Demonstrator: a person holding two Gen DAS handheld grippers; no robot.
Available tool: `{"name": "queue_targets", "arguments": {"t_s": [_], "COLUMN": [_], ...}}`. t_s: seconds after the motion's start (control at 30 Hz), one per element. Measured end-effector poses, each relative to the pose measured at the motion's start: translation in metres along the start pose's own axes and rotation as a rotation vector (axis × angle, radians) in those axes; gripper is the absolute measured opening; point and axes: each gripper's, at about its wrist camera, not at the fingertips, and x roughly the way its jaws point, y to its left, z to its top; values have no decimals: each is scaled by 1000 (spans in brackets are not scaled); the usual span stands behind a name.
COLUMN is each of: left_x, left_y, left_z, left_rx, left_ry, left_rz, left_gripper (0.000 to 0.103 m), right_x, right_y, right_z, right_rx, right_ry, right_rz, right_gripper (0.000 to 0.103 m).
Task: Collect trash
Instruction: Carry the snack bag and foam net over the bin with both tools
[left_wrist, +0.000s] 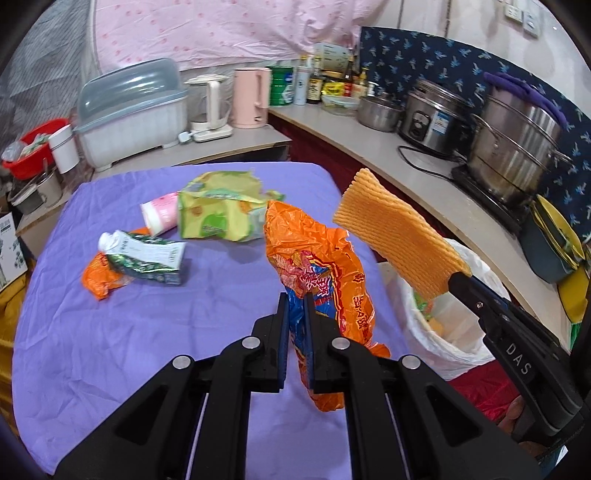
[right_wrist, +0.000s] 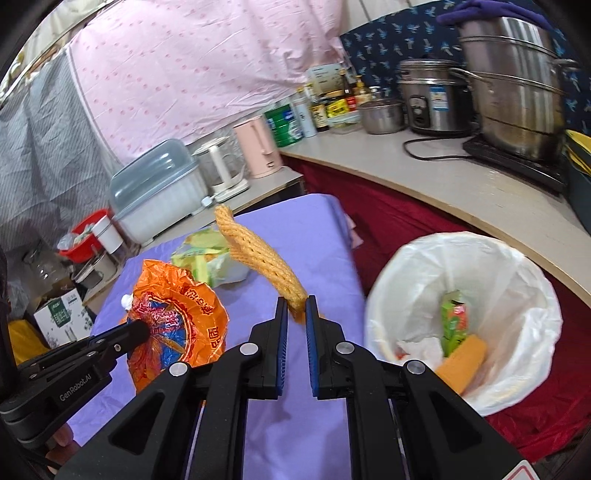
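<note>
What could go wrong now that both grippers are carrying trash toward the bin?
1. The right gripper pinches the orange foam net only by its end, so it could slip out short of the lined bin.
2. The left gripper holds the crumpled orange wrapper close beside it; the two could collide at the rim.

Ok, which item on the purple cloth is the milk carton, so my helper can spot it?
Start at the purple tablecloth and look to its left side, in front of the pink-and-white tube. The milk carton lies on its side there, partly over an orange wrapper scrap. It is the only white-and-green box, crushed, with a white spout.
</note>
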Motion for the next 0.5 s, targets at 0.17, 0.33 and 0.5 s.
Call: {"name": "queue_targets", "arguments": {"t_s": [0.17, 0.33, 0.5], "left_x": [7, 14, 24], "left_y": [-38, -77, -111], "left_z": [2, 0, 1], "left_rx": [42, 91, 134], "left_ry": [10, 20, 27], "left_rz": [-32, -74, -118], "left_gripper": [7, 7, 7], "right_x": [-20, -36, -48], "right_y": [-49, -100, -144], "right_z": [-4, -11, -23], "right_rx": [57, 126, 194], "right_ry": [-16, -26, -29], "right_rz": [-63, -130, -195], "right_gripper": [10, 10, 10]}}
